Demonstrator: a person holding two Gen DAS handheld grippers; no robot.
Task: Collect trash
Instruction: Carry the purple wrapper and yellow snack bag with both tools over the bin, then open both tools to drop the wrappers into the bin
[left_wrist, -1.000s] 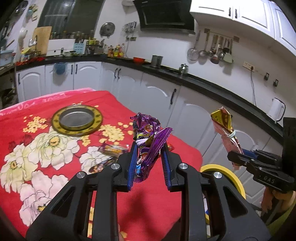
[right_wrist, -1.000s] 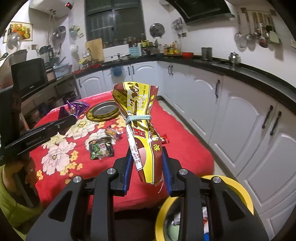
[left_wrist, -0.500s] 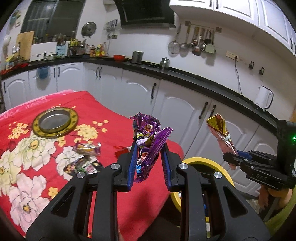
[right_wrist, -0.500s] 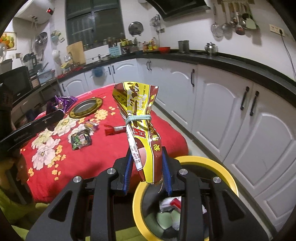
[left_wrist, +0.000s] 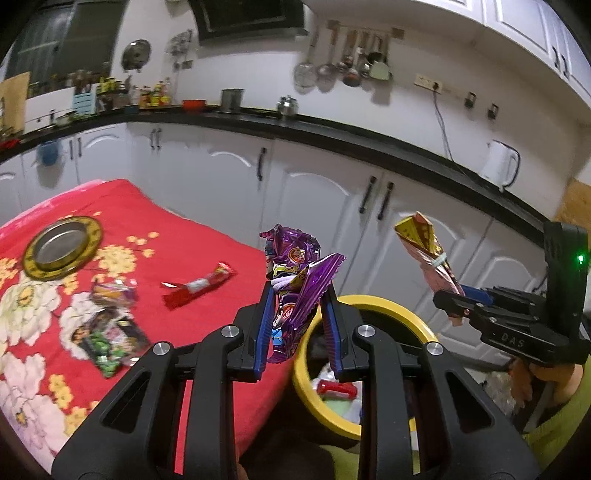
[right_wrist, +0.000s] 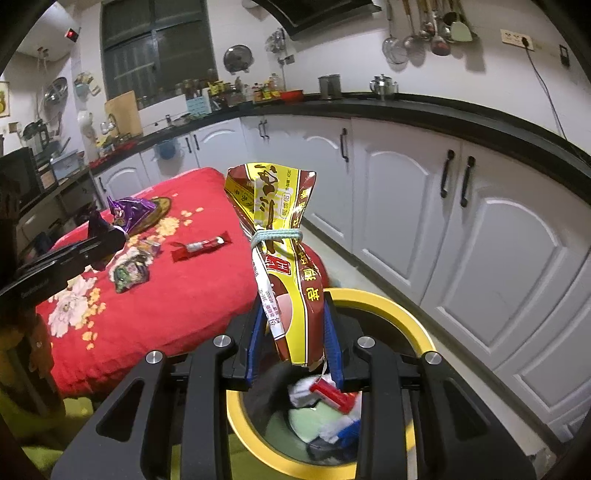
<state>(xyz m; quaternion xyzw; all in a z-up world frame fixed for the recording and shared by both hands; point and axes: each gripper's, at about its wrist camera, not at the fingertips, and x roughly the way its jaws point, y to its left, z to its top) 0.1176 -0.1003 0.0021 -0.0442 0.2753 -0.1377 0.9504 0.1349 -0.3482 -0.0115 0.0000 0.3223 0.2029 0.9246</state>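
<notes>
I have the bin on the floor just off the table's near corner, between the table and the cabinets. My right gripper sits above the bin's rim, the tied snack bag standing up between its jaws. My left gripper is over the table's corner beside the bin, with the crumpled wrapper upright in it. On the table, a candy stick lies nearest the edge facing the cabinets. Two flat wrappers lie left of it, further in. The round dish sits behind them, toward the far end. Trash already lies in the bin.
</notes>
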